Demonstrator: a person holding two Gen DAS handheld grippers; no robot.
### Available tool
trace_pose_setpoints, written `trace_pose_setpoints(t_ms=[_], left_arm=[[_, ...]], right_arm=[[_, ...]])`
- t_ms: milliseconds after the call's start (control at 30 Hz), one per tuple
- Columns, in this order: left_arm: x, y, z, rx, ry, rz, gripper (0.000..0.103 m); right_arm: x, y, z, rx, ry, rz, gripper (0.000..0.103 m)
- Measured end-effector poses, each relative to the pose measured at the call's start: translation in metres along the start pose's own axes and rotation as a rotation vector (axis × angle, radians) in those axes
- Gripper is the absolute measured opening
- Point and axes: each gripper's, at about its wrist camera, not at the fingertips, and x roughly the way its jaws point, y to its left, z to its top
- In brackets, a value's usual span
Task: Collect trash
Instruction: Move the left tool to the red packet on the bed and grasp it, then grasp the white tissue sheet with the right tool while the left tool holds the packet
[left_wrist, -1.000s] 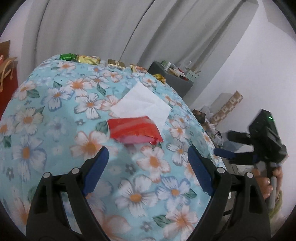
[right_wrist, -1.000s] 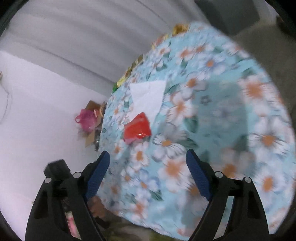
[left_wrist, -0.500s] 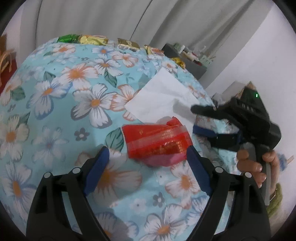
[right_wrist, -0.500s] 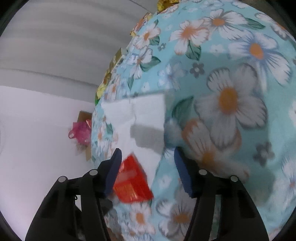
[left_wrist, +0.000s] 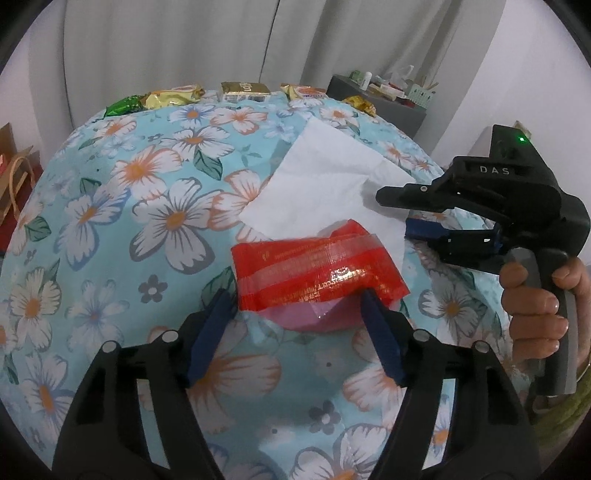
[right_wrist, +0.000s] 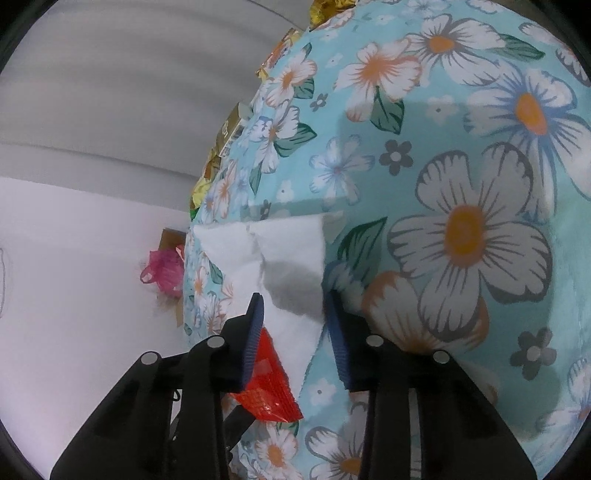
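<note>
Compared with one second ago, both grippers are brought much closer to the trash on the flowered tablecloth. The left gripper is now placed around the near edge of the red wrapper: one blue finger is seen at each side of it, the jaws spread and not yet pressed on the foil. The right gripper, which was wide before, is narrowed and is set over the near corner of the white napkin; a gap is left between its fingers, so nothing is grasped yet. From this it is judged that two pick-ups are prepared at once. The wrapper lies flat, partly over the napkin's edge. The right gripper is held from the side by a hand, low and nearly level with the table, while the left one is pointed forward and down
</note>
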Motion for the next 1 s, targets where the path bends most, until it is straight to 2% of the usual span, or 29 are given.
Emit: trace_pose_setpoints(t_ms=[567, 667, 800, 900, 1000], left_arm=[[0.004, 0.002, 0.001, 0.002, -0.015, 0.041, 0.047], [0.003, 0.006, 0.001, -0.012, -0.02, 0.038, 0.039], [0.002, 0.016, 0.001, -0.046, -0.026, 0.028, 0.022], [0.001, 0.024, 0.001, -0.072, -0.032, 0.012, 0.014], [-0.001, 0.029, 0.001, -0.088, -0.038, -0.007, 0.01]], right_arm=[[-0.003, -0.003, -0.001, -0.012, -0.011, 0.004, 0.032], [-0.004, -0.003, -0.001, -0.013, -0.015, 0.002, 0.03], [-0.003, -0.001, -0.003, -0.014, -0.022, -0.008, 0.029], [-0.002, -0.003, -0.003, 0.0, -0.027, -0.014, 0.022], [-0.003, -0.008, -0.001, 0.028, -0.026, -0.005, 0.014]])
